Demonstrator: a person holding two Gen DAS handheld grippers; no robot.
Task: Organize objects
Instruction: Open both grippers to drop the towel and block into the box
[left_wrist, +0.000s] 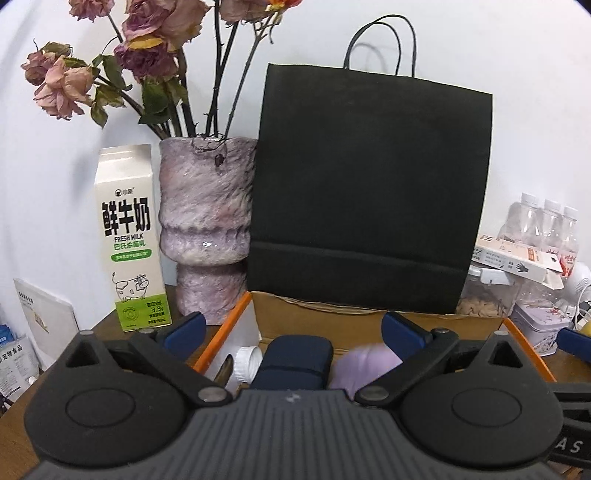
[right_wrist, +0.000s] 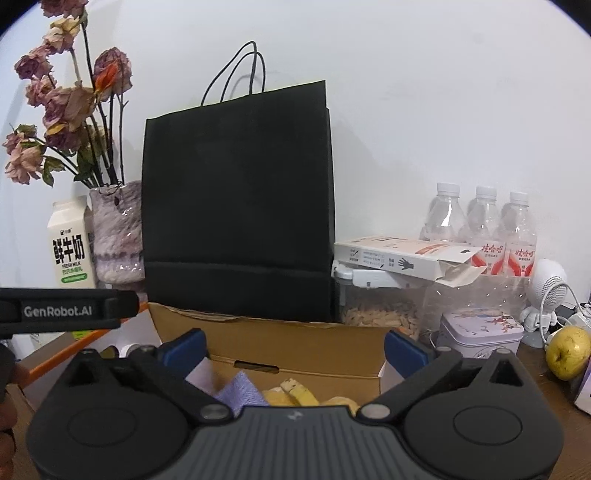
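Carton (left_wrist: 129, 236): "FRESH MILK", "3.3g" | left tongs (left_wrist: 293, 328) "GenRobot.AI", right tongs (right_wrist: 293, 345): wide open, empty

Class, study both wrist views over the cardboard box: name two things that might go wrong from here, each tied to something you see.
1. The tall black paper bag stands right behind the cardboard box; a forward reach might topple it.
2. The vase of dried roses and the milk carton stand close beside the open left gripper; a sideways swing may knock them over.
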